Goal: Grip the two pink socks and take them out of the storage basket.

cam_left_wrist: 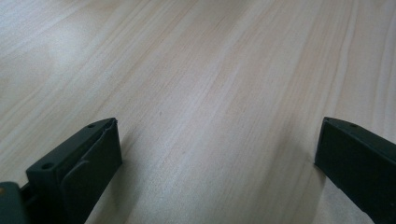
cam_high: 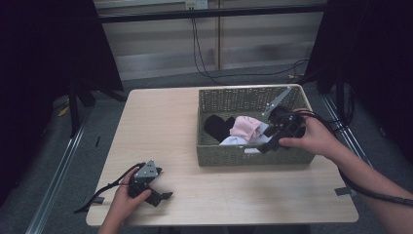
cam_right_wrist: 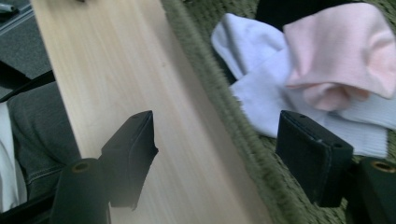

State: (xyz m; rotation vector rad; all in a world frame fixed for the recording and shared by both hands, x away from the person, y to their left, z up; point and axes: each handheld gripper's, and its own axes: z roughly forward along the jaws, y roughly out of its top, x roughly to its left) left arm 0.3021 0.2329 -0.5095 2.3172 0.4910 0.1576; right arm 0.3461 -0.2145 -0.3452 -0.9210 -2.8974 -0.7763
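A green woven basket (cam_high: 229,155) stands on the right half of the table and holds a black sock (cam_high: 217,126), a pink sock (cam_high: 244,127) and white socks (cam_high: 235,141). My right gripper (cam_high: 267,145) hovers open over the basket's front right part, one jaw above the white sock (cam_right_wrist: 261,100), the other outside the basket rim (cam_right_wrist: 215,88) above the table. The pink sock (cam_right_wrist: 338,51) lies just past it. My left gripper (cam_high: 163,197) rests open near the table's front left, with bare wood (cam_left_wrist: 210,93) between its jaws.
The light wooden table (cam_high: 160,126) has free room on its left half and along the front. Cables trail from both grippers. Dark curtains and stand legs flank the table. The person's trouser leg (cam_right_wrist: 37,126) shows below the table edge.
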